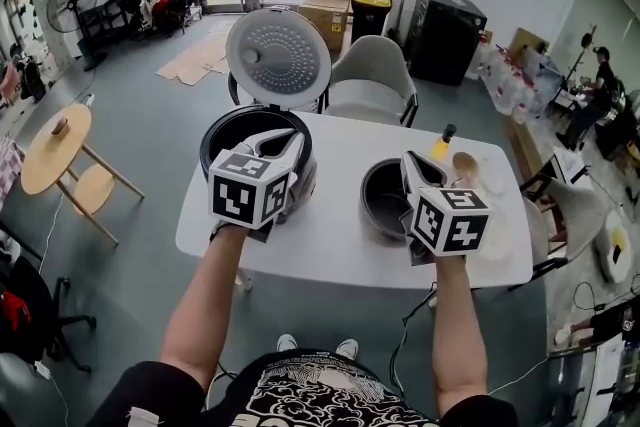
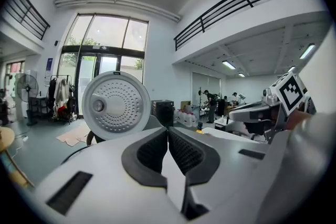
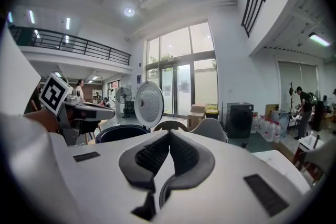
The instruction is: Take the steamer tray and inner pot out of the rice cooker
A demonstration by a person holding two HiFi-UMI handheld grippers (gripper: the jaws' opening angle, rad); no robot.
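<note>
Both pairs of jaws are closed on nothing as the left gripper (image 1: 283, 143) hangs over the open rice cooker (image 1: 222, 127) and the right gripper (image 1: 413, 163) hangs just beside the inner pot (image 1: 385, 200), which is already out on the desk (image 1: 330, 245). The steamer tray cannot be picked out for certain. A careless swing of the right gripper could knock the pot.

The rice cooker (image 1: 238, 130) stands open on the worktop (image 1: 330, 245) right ahead of the left gripper (image 1: 288, 143), black body upright. Its lid (image 1: 278, 57) is swung up, showing a round white perforated face. And the inner pot (image 1: 383, 200) is out of it: dark, round, upright on the worktop, just left of the right gripper (image 1: 409, 162), between the two grippers.
</note>
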